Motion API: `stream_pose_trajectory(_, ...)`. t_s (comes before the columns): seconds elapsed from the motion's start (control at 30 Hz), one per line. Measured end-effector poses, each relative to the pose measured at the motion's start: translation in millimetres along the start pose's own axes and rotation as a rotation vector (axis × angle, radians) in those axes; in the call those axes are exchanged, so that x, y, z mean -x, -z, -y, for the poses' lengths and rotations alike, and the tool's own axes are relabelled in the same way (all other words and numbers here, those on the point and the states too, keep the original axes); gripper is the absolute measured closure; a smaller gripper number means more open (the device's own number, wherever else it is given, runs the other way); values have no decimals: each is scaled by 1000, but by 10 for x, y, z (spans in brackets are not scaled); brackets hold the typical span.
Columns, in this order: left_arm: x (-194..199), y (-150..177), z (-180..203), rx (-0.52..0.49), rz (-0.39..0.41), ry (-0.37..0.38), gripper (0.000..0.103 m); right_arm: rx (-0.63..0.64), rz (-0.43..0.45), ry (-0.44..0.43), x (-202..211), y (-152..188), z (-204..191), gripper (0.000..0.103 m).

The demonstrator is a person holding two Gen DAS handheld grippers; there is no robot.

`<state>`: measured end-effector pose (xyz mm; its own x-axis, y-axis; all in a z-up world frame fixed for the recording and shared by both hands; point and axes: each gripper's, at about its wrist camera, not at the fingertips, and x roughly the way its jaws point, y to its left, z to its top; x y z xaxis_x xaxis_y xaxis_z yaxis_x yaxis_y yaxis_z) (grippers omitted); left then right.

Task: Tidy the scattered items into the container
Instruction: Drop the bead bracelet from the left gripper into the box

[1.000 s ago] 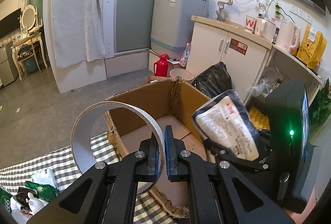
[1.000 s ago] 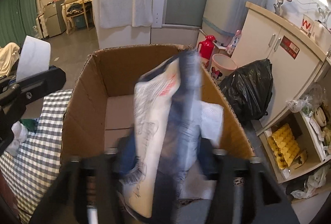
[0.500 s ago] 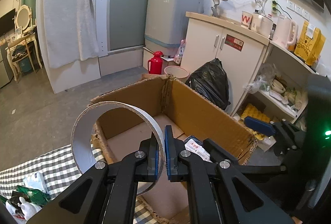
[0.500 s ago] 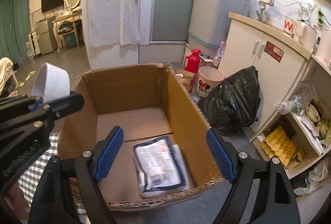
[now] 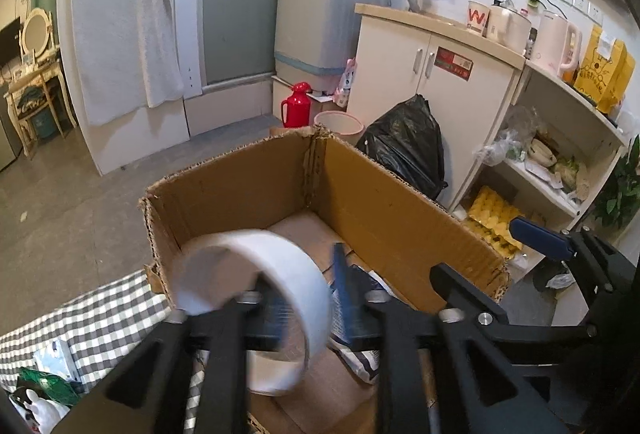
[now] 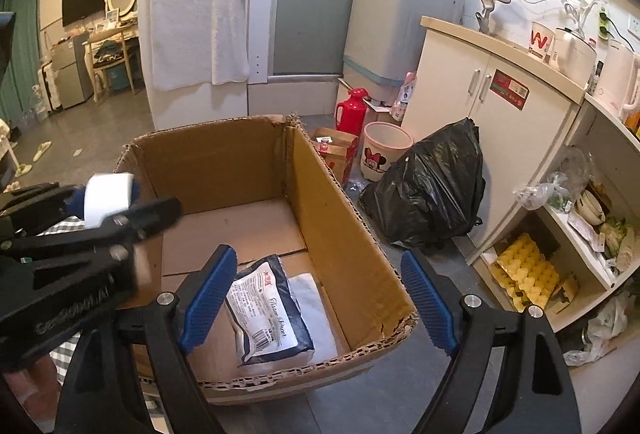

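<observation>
Beside the checked table [image 5: 108, 318], the open brown cardboard box [image 6: 344, 234] sits directly under the left claw [image 5: 304, 308], parted around a blurred white tape ring [image 5: 256, 274], right claw [image 6: 316, 298] wide, empty

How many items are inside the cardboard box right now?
1 that I can confirm: the dark-edged packet lying on the floor of the cardboard box, near its front edge. The tape roll is at the left gripper, blurred, above the box.
</observation>
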<state>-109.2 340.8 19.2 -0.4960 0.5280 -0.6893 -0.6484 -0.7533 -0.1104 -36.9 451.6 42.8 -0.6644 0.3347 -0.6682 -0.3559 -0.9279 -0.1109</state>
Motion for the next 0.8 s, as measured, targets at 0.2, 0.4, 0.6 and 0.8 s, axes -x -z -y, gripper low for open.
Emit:
stream_pose_trajectory(0.2,-11,-3,-18,13,-12,16,29,-16,-12,30,-10,11,78,18)
stream_pose_trajectory(0.4,59,-22,19,5,3,16,26,-19,-4,23,33,24,82,18)
stream_pose_trajectory(0.6,157,-46,0,11,16,3,26,-21,14,8,124,-9,27,18)
stream_pose_trajectory(0.8,338,-28,-107,27,38,-23,26,-37,35,-27,177,-30,-65,18)
